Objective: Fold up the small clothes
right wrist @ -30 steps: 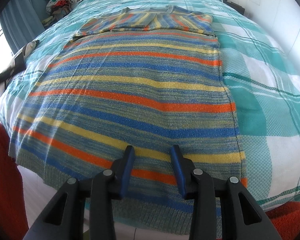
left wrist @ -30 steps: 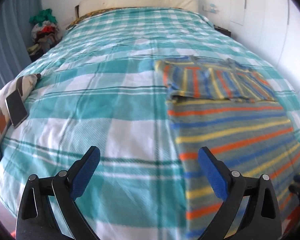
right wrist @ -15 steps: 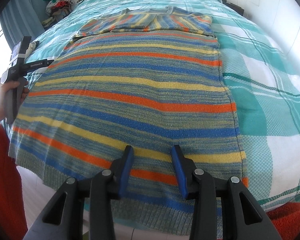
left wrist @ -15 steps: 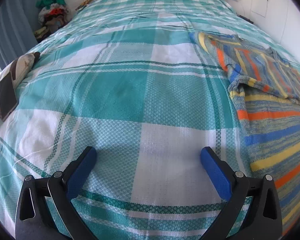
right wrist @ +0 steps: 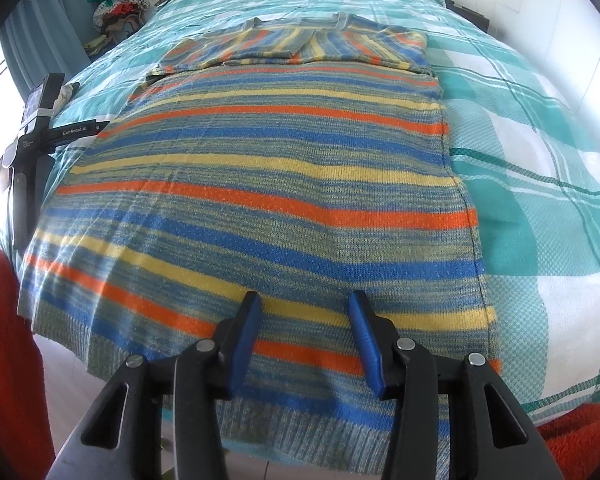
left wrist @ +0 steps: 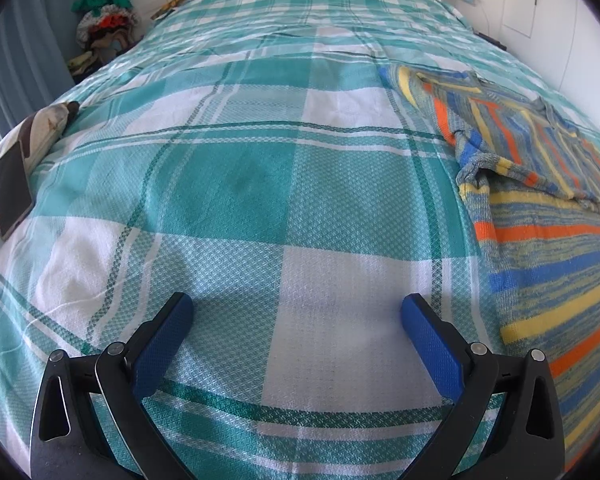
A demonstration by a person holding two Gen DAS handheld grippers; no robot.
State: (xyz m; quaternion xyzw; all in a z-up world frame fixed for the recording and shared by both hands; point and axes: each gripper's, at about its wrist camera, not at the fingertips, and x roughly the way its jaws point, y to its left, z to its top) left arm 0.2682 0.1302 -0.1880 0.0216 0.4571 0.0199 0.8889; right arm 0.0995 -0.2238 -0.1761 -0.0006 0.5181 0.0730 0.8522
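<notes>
A striped knit sweater (right wrist: 260,184) in blue, orange, yellow and grey lies flat on the bed, sleeves folded in across its far end, hem hanging over the near edge. My right gripper (right wrist: 304,316) hovers over the hem area, jaws partly open and empty. My left gripper (left wrist: 296,320) is wide open and empty over bare bedspread, left of the sweater (left wrist: 540,216). The left gripper's body also shows in the right wrist view (right wrist: 40,136), beside the sweater's left edge.
The bed has a teal and white checked bedspread (left wrist: 240,184). A phone (left wrist: 10,188) lies on a patterned cushion at the left edge. A pile of clothes (left wrist: 104,24) sits by the curtain. White wall runs along the right side. Red fabric (right wrist: 4,352) shows low down.
My left gripper has moved forward and left, off the sweater's edge onto bare bedspread, and come into the right wrist view. The right gripper has stayed put, half open.
</notes>
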